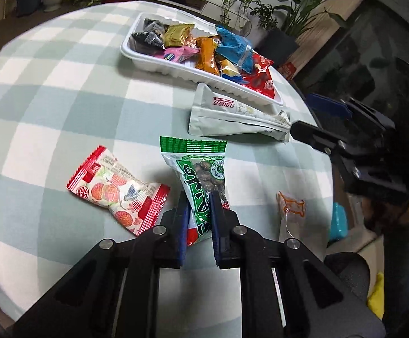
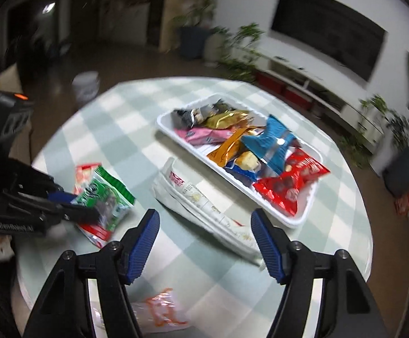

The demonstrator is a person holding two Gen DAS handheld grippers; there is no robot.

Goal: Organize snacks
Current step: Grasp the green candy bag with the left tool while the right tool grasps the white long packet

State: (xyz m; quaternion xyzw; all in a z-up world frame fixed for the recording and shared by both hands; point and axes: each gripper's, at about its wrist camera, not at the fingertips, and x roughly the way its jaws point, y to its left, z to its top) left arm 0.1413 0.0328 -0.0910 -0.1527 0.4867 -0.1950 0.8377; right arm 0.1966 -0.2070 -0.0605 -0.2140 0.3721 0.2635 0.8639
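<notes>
My left gripper (image 1: 199, 197) is shut on a green snack packet (image 1: 204, 174) and holds its lower end; the packet also shows in the right wrist view (image 2: 104, 197). A red and white fruit-print packet (image 1: 117, 191) lies to its left on the checked tablecloth. A white pouch (image 1: 232, 118) lies in front of a white tray (image 1: 153, 62) filled with several snack packets. My right gripper (image 2: 206, 217) is open and empty above the near end of the white pouch (image 2: 204, 208). A clear packet with orange print (image 2: 162, 312) lies under it.
The round table has a green and white checked cloth (image 1: 49, 98). The white tray (image 2: 297, 219) sits toward the far side. Potted plants (image 1: 294, 14) and a low TV shelf (image 2: 317, 90) stand beyond the table. A white bucket (image 2: 86, 84) stands on the floor.
</notes>
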